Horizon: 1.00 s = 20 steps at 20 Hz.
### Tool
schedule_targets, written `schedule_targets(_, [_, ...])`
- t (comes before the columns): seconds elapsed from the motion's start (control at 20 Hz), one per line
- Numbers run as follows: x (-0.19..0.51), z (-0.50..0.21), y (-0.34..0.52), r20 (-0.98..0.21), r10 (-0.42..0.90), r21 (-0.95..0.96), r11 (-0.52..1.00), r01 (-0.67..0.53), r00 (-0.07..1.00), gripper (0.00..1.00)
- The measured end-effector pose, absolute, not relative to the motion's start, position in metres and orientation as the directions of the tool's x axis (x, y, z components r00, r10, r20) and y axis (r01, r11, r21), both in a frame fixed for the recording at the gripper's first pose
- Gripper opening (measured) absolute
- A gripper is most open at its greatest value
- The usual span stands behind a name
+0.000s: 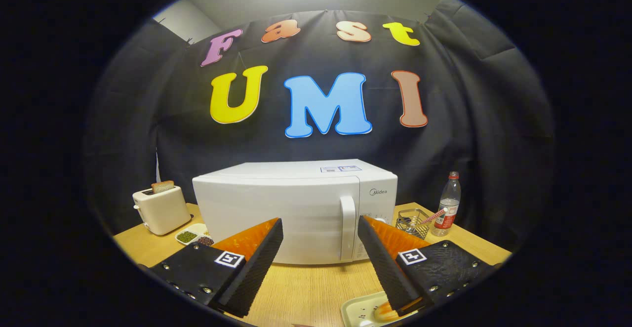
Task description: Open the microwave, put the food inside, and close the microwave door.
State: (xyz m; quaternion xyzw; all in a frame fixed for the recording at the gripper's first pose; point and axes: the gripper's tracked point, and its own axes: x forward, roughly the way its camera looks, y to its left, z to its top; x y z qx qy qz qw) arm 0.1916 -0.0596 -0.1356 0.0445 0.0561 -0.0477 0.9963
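White microwave (286, 208) ahead on wooden table (301, 287), door closed, one handle (347, 228) just beyond spread, empty gripper (321, 235) fingers. One food tray (363, 312) below right finger. Could slip off smooth handle if approached off-centre. Around: one toaster (160, 211), one bottle (448, 203), one wire basket (414, 222), small dishes (192, 235).

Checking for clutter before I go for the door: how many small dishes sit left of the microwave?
2: both dishes lie between toaster and microwave, beyond the open gripper; others may be hidden.
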Motion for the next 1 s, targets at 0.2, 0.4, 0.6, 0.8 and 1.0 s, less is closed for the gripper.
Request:
schedule_targets(0.2, [0.222,-0.163,-0.083,-0.154,-0.154,0.082,0.982,0.168,0.976,0.98])
schedule_targets(0.4, [0.250,-0.175,-0.096,-0.157,-0.161,0.116,0.977,0.180,0.974,0.98])
schedule_targets(0.6, [0.271,-0.185,-0.103,-0.162,-0.173,0.057,0.981,0.184,0.971,0.96])
schedule_targets(0.8, [0.282,-0.188,-0.106,-0.140,-0.187,-0.011,0.982,0.188,0.972,0.78])
schedule_targets(1.0, [0.281,-0.201,-0.111,-0.188,-0.227,0.015,0.972,0.234,0.956,0.33])
